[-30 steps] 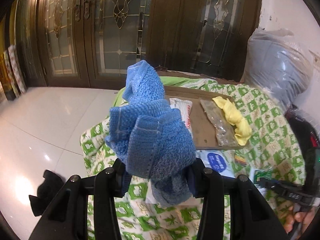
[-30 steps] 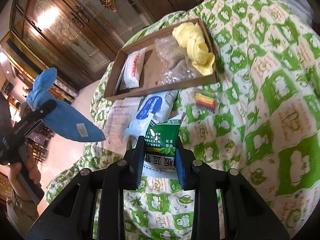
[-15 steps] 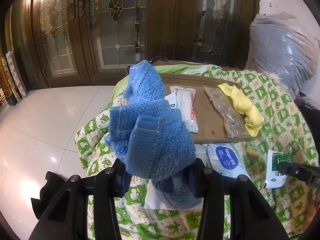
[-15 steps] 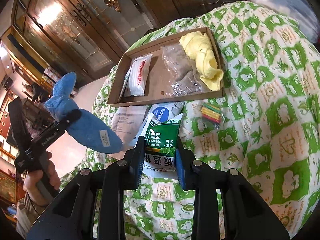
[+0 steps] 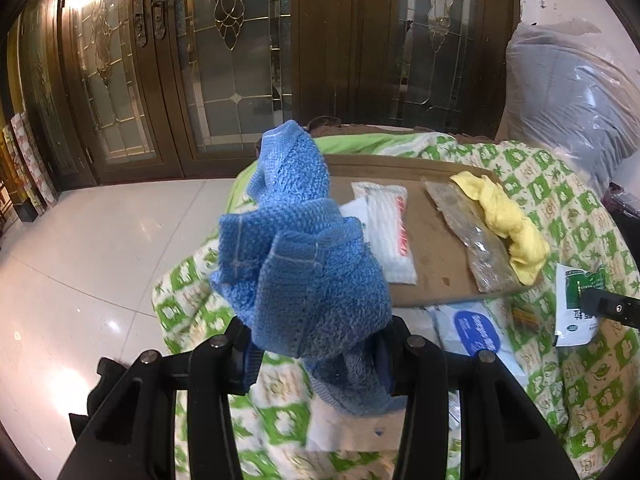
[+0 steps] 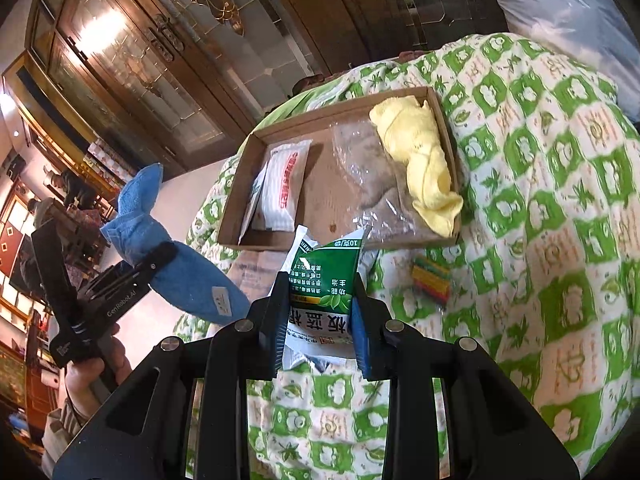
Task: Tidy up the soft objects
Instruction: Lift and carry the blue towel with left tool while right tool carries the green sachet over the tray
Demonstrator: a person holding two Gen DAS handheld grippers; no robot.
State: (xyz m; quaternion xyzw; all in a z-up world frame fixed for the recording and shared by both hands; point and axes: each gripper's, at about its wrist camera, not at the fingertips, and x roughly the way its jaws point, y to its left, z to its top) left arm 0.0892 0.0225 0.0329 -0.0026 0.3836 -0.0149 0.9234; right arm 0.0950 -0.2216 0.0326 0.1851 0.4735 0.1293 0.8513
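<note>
My left gripper [image 5: 316, 344] is shut on a blue knitted cloth [image 5: 300, 256] and holds it in the air, near the left front of a brown cardboard tray [image 5: 432, 248]. The cloth also shows in the right wrist view [image 6: 180, 264]. My right gripper [image 6: 318, 312] is shut on a green and white sachet [image 6: 324, 280], held just in front of the tray [image 6: 320, 184]; the sachet also shows in the left wrist view [image 5: 576, 304]. In the tray lie a yellow cloth [image 6: 424, 160], a clear plastic bag [image 6: 368, 176] and a white packet [image 6: 286, 184].
The tray rests on a green and white patterned blanket [image 6: 540, 240]. A blue and white pouch [image 5: 472, 328] and a small striped packet [image 6: 432, 280] lie on the blanket in front of the tray. A large plastic-wrapped bundle [image 5: 568, 96] stands at the back right. White tiled floor [image 5: 80, 260] lies to the left.
Both grippers have moved closer to the tray with their loads. The blue cloth has come right towards the tray's left front; the sachet has risen to the tray's front edge.
</note>
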